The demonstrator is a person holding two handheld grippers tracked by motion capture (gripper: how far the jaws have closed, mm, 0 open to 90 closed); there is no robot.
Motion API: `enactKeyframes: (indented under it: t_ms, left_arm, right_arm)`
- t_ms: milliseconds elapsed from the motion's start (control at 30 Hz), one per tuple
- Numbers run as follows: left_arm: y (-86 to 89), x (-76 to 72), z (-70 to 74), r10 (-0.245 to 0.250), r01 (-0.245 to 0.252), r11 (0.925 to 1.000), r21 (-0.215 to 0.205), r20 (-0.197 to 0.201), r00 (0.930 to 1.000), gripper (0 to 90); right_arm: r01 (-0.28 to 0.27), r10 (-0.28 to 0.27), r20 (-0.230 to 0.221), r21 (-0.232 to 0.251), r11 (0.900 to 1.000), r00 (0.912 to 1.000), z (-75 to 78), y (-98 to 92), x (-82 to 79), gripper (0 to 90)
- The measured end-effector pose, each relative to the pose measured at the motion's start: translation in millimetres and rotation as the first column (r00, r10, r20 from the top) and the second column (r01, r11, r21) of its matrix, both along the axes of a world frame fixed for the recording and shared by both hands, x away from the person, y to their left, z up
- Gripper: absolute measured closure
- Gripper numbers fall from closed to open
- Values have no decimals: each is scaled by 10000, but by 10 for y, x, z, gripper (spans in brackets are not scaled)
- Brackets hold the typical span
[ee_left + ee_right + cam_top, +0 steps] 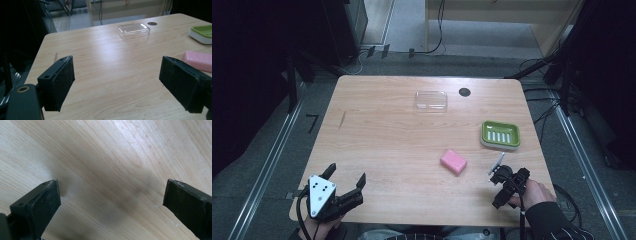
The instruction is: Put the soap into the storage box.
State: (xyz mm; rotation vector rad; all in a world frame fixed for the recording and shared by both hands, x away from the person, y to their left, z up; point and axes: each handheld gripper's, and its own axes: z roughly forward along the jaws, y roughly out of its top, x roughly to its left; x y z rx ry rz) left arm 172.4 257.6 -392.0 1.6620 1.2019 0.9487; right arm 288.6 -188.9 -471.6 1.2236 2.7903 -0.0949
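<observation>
Soap: pink bar (453, 161) flat on the desk (387, 135), apart from the green dish (500, 134).
Right gripper (502, 176): nearest, jaws wide, empty, angled at bare wood.
Left gripper (346, 181): jaws wide, idle.
Advice: straddle the bar's narrow width, close squarely.

Bare wood is lying open across the left half of the table (377, 145). On the right, the pink soap (453, 161) and green soap dish (500, 134) are sitting near each other, narrowing passage (a gap remains between them). The clear lid (431, 100) is occupying the far middle.
</observation>
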Motion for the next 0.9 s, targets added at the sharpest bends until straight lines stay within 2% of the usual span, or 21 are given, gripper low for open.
enactKeyframes:
  t_ms: [200, 400, 900]
  left_arm:
    - [9, 19, -10, 22, -23, 10000, -28, -16, 10000, 134]
    - [3, 23, -10, -48, 48, 10000, -4, 1, 10000, 133]
    - [-2, 28, -10, 5, -5, 10000, -47, 2, 10000, 133]
  right_arm:
    - [-191, 191, 10, -37, 9998, 9998, 9, 97, 1, 14]
    - [-333, 333, 179, -10, 9994, 9993, 63, 209, 91, 14]
    - [-446, 448, 239, -70, 9990, 9987, 116, 345, 227, 13]
